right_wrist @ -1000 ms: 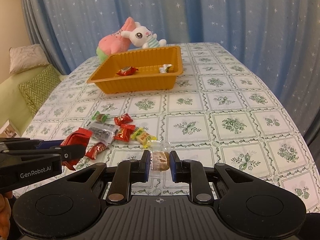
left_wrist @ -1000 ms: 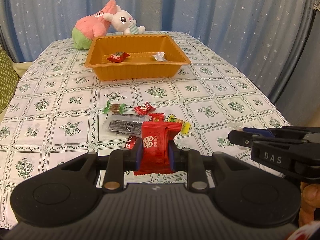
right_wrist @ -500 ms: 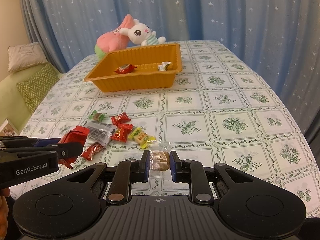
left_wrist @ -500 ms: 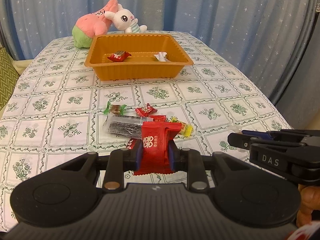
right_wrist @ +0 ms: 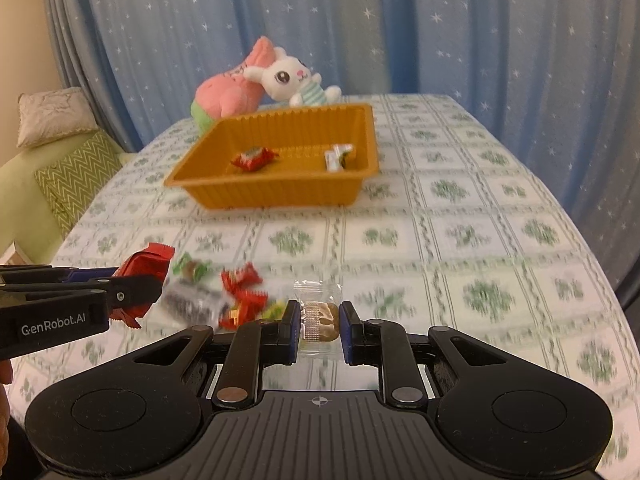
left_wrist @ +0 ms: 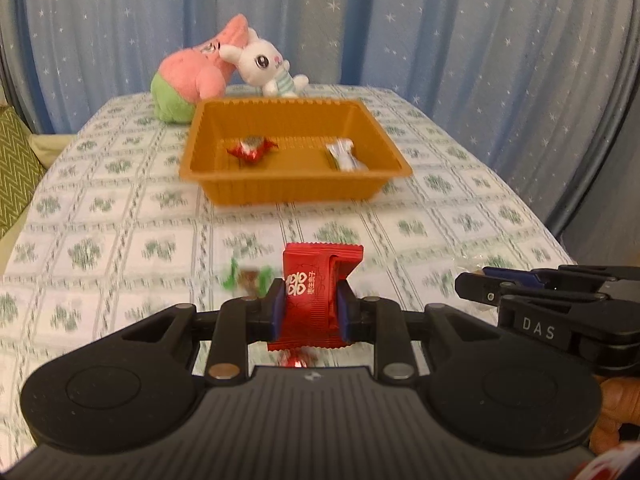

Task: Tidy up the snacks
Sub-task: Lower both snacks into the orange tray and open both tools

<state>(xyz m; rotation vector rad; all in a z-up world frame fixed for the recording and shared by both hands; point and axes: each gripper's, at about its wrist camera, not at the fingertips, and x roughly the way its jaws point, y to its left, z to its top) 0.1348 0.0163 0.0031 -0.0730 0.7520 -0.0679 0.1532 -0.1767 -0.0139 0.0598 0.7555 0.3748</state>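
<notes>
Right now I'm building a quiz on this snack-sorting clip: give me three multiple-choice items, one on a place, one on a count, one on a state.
1. Where do the plush toys sit?
A. behind the tray
B. inside the tray
C. on the floor

2. How many snacks lie in the tray?
A. none
B. two
C. five

3. What is the left gripper doing?
A. open over the table
B. shut on nothing
C. shut on a red packet

Answers:
1 A, they rest on the table past the tray's far rim.
2 B, a red candy and a white one.
3 C, its pads press the red packet from both sides.
</notes>
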